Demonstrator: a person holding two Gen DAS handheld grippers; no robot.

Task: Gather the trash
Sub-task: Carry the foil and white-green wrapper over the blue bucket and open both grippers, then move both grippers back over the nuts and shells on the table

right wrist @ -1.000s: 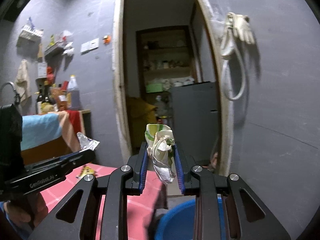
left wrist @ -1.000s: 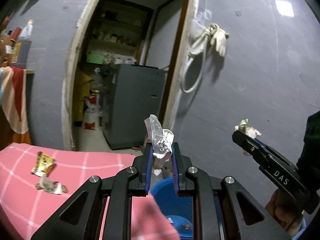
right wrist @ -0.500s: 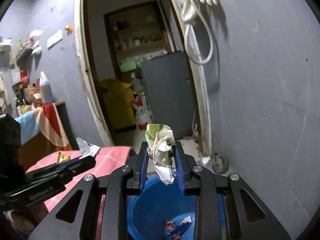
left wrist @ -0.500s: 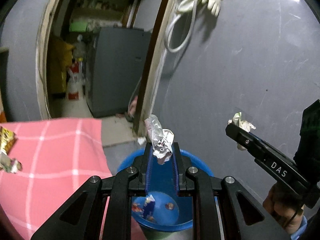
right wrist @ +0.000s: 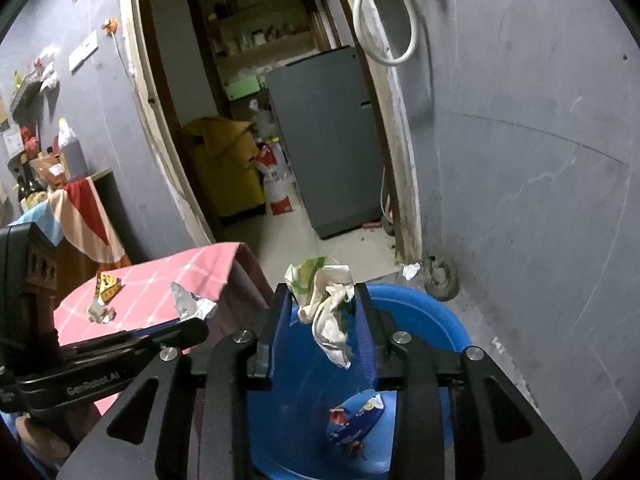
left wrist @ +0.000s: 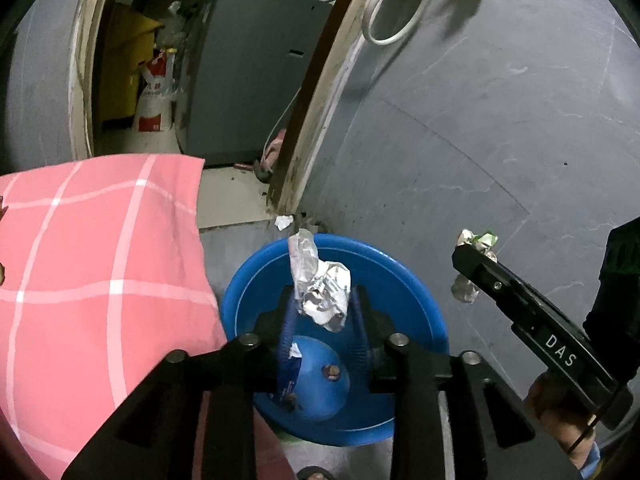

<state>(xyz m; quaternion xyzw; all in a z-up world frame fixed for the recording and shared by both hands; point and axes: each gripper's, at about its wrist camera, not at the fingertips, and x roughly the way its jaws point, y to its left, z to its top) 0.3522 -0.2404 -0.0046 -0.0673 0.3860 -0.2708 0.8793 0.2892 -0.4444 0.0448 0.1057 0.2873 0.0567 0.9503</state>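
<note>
Moved: both grippers now tip over the blue basin (left wrist: 416, 304); jaws have just been opening
Left gripper (left wrist: 322, 312): parted, silver wrapper (left wrist: 320, 288) loose between, basin directly below
Right gripper (right wrist: 322, 320): parted, crumpled paper (right wrist: 328, 312) sagging, basin's near-left part beneath

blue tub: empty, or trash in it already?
Not empty. The blue tub already holds a blue snack wrapper on its floor; the left wrist view shows small scraps there too.
</note>
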